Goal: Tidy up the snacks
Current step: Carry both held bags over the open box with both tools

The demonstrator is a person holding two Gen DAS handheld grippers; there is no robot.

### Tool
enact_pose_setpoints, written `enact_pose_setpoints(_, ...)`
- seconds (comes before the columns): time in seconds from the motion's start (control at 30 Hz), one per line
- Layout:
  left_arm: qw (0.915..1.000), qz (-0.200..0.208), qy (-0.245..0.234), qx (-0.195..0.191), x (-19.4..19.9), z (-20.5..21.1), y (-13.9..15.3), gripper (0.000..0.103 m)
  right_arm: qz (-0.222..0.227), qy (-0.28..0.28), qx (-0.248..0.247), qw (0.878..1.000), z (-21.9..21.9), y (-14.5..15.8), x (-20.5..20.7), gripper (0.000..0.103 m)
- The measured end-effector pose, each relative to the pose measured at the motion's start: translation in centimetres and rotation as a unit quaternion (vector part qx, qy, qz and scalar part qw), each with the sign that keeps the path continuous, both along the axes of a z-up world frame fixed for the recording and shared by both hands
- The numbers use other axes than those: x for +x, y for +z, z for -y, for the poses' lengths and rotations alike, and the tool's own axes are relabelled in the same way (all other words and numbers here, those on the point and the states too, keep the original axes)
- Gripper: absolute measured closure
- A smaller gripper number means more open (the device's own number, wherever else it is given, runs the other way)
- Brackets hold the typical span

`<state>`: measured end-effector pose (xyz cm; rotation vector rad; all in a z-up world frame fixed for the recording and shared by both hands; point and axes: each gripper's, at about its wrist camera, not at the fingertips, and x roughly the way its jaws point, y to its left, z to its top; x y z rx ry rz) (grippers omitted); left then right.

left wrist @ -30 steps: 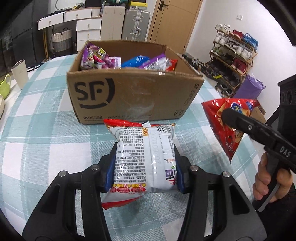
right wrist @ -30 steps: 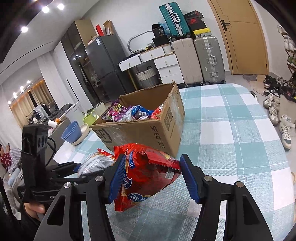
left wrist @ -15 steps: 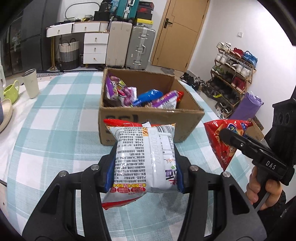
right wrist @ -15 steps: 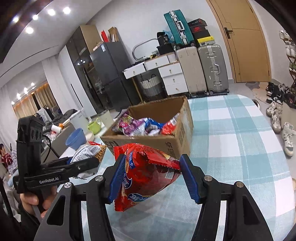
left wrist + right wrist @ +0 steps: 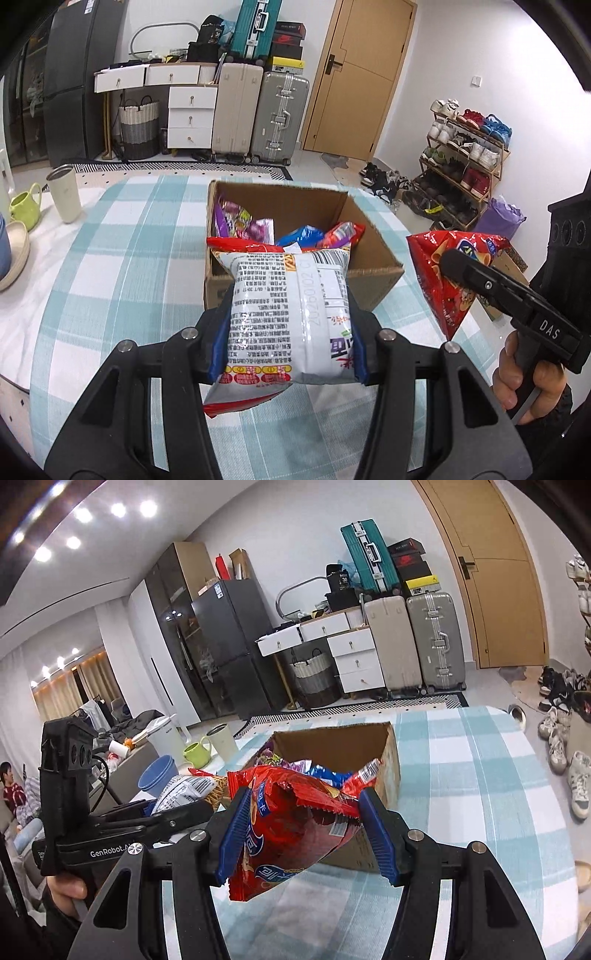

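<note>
My left gripper (image 5: 286, 332) is shut on a silver-and-red snack bag (image 5: 290, 314), held in the air in front of the open cardboard box (image 5: 373, 266). The box holds several purple, blue and red snack packs (image 5: 243, 225). My right gripper (image 5: 308, 834) is shut on a red snack bag (image 5: 291, 827), held above the table just before the box (image 5: 391, 775). In the left wrist view the red bag (image 5: 443, 280) hangs to the right of the box. In the right wrist view the silver bag (image 5: 184, 792) shows at left.
The table has a teal-and-white checked cloth (image 5: 122, 258). A beige tumbler (image 5: 66, 195), a green mug (image 5: 24, 205) and bowls (image 5: 157, 777) stand at its left side. Suitcases, drawers and a shoe rack (image 5: 465, 162) stand beyond the table.
Both grippers have risen with their bags and tilted, so the box now looks lower and farther and its inside shows more. Both grips are unchanged.
</note>
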<state>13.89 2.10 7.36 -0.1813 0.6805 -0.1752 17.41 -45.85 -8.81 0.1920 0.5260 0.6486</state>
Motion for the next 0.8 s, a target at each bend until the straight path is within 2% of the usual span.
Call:
enact_pose_setpoints(0.5, 0.9997, 0.018, -0.003, 0.017, 2.4, 0.5, 2.2, 0.055, 0.005, -0.003, -0.004, 1.0, -0.5, 1.1, 2.7, 0.043)
enact_pose_setpoints(0.8, 0.9997, 0.019, -0.002, 0.018, 3.4, 0.5, 2.9, 0.055, -0.009, -0.004, -0.004, 1.0, -0.7, 0.7, 5.8, 0.043)
